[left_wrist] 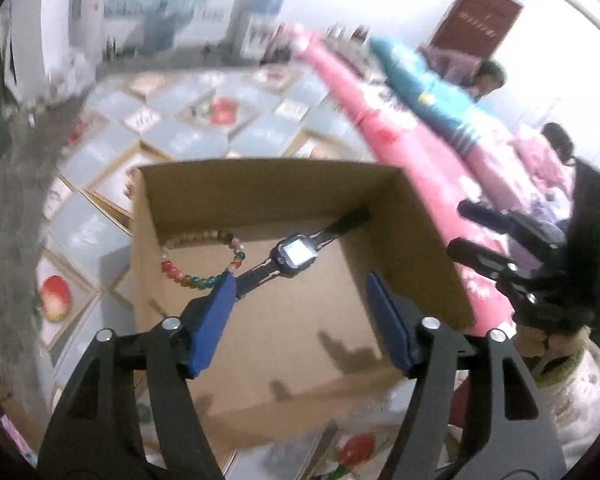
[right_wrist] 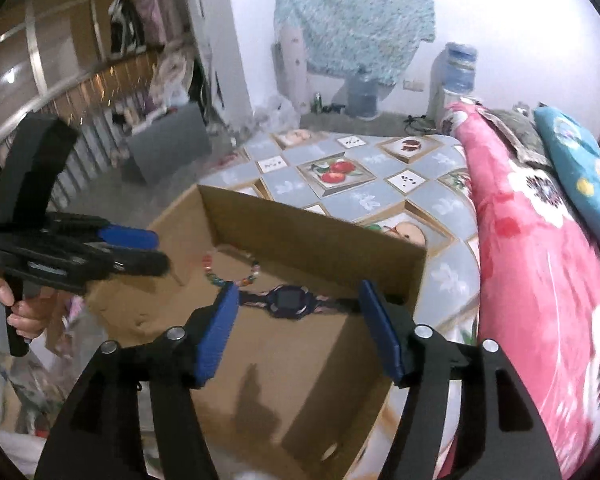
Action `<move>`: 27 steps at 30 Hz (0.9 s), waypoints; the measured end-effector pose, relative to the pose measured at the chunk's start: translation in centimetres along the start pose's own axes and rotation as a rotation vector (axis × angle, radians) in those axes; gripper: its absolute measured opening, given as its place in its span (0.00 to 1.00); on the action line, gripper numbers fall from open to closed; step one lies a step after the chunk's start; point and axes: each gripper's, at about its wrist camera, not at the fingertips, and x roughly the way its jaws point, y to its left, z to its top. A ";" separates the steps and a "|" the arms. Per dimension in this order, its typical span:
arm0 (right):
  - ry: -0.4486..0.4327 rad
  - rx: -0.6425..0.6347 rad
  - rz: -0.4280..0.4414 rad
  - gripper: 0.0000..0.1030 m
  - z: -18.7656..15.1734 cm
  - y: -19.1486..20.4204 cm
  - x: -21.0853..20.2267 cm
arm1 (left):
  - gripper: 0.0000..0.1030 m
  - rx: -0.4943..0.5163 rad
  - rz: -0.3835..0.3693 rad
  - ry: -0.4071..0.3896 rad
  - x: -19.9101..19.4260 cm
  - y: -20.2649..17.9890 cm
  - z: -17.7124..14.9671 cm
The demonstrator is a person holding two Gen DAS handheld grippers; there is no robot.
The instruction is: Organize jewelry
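Observation:
An open cardboard box (left_wrist: 268, 196) (right_wrist: 300, 236) stands on a fruit-patterned cloth. On its floor lie a colourful bead bracelet (left_wrist: 171, 271) (right_wrist: 216, 278) and a dark blue smartwatch (left_wrist: 296, 256) (right_wrist: 290, 300) with its strap stretched out, the bracelet just left of the watch. My left gripper (left_wrist: 300, 284) hovers above the box, open, with nothing between its blue pads. My right gripper (right_wrist: 298, 288) also hangs open and empty over the box. Each shows in the other's view: the right gripper (left_wrist: 472, 232) at the box's right, the left gripper (right_wrist: 156, 251) at its left, held by a hand.
The patterned cloth (right_wrist: 360, 196) spreads beyond the box. A pink flowered blanket (right_wrist: 532, 264) (left_wrist: 380, 120) and a teal pillow (right_wrist: 576, 168) lie along the right. Two people (left_wrist: 488, 76) are at the far right. Water bottles (right_wrist: 458, 68) and a grey box (right_wrist: 168, 140) stand on the floor.

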 end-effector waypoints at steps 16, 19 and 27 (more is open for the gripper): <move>0.156 0.109 -0.156 0.85 -17.9 2.6 -2.2 | 0.81 -0.042 0.231 0.005 -1.5 0.8 -17.9; 0.209 0.105 -0.191 0.85 -19.6 2.4 -1.3 | 0.81 0.016 0.318 0.050 0.2 0.6 -19.8; 0.258 0.104 -0.247 0.85 -21.3 2.2 -0.1 | 0.81 0.010 0.348 0.088 2.0 1.7 -21.4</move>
